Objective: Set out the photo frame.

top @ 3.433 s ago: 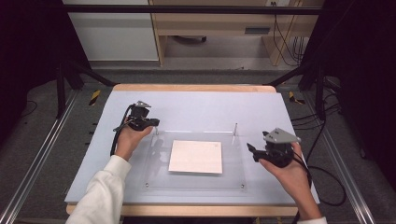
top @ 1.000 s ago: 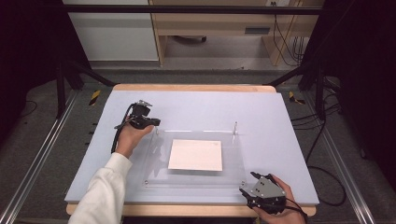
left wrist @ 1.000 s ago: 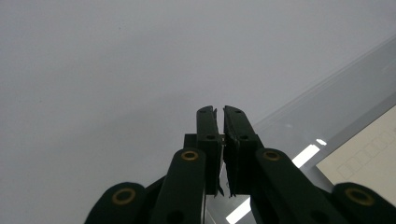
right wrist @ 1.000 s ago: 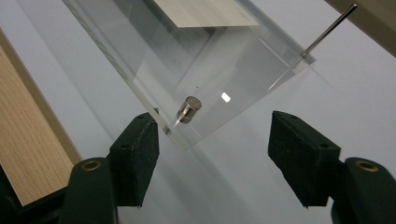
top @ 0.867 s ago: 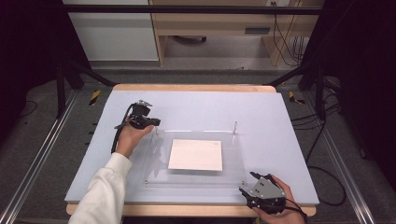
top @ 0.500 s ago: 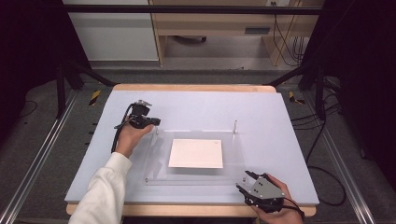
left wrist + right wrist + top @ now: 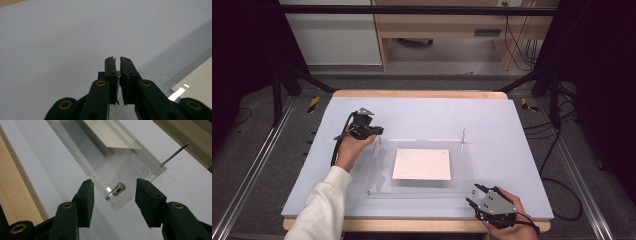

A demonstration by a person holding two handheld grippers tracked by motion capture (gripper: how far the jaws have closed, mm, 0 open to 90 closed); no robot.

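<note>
Clear acrylic frame (image 7: 422,167) is seen lying flat on the grey surface (image 7: 522,130), a white sheet (image 7: 422,164) sandwiched in it, thin metal pins (image 7: 463,136) standing at the far corners.

Left tool (image 7: 371,131) is held at the far left corner of the frame; in the left gripper view its jaws are closed on a small metal pin (image 7: 119,73) pinched between the pads.

Right tool (image 7: 476,194) is placed at the near right corner. Its jaws have just been closing and are only partly closed. In the right gripper view a short metal standoff (image 7: 118,189) at the corner of the frame (image 7: 120,170) is seen between the pads (image 7: 86,195), neither pad touching it yet.

Risks, as judged:
- The standoff sits off centre between the pads; one pad could meet it first and the frame could be pushed sideways.
- The frame edge could be caught instead of the standoff, tilting the plates and shifting the sheet.
- The left pin is gripped on a very small area; it could slip or bend if the frame is dragged.
</note>
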